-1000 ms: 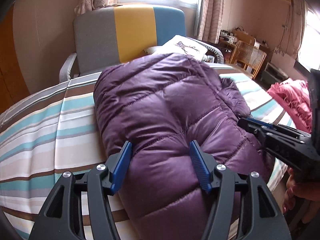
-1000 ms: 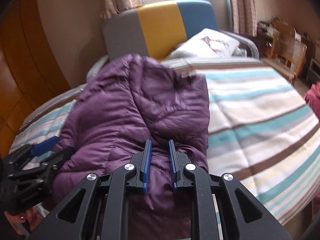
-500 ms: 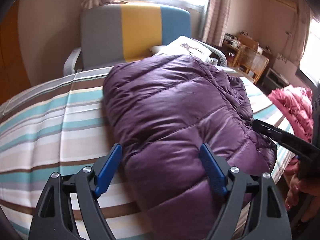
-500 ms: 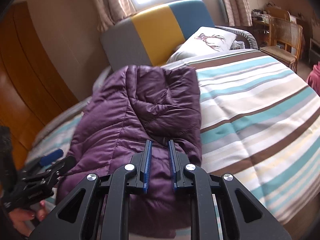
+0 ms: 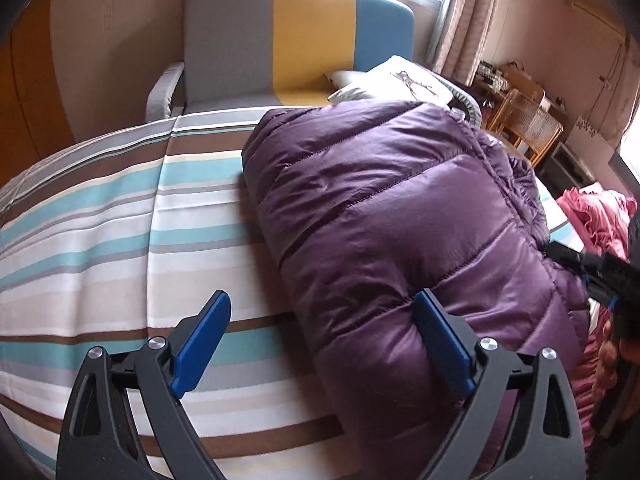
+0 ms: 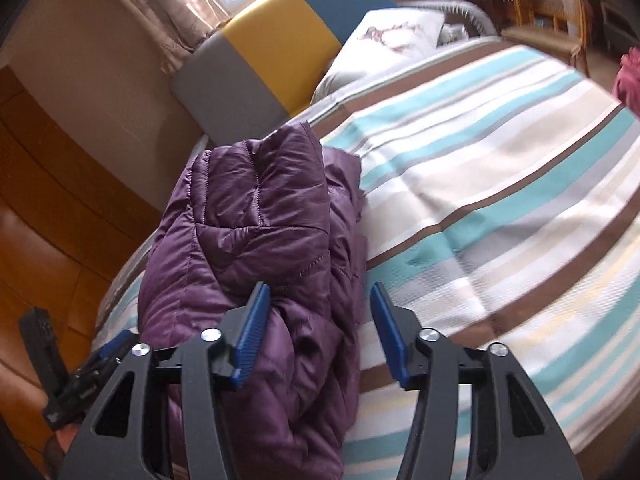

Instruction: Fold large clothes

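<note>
Purple puffer jacket [image 5: 400, 240] folded on striped bed [image 5: 120, 240]: soft, slippery, springy; grab near hem. Both grippers, left [image 5: 320, 344] and right [image 6: 316, 332], just opened, hold nothing.

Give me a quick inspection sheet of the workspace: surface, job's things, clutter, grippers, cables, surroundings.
Surface: striped bedspread, smooth, brown, teal and white bands.
Job's things: purple puffer jacket lies folded into a bundle near the bed's near edge.
Clutter: white printed pillow at the head end; pink garment off the bed's far side.
Grippers: left gripper jaws wide open, one pad against the jacket, the other over the bedspread; right gripper jaws just opened and apart, the jacket's edge between them, not pinched.
Cables: nothing seen.
Surroundings: grey, yellow and blue armchair, curtains at a bright window, wicker chair.
</note>
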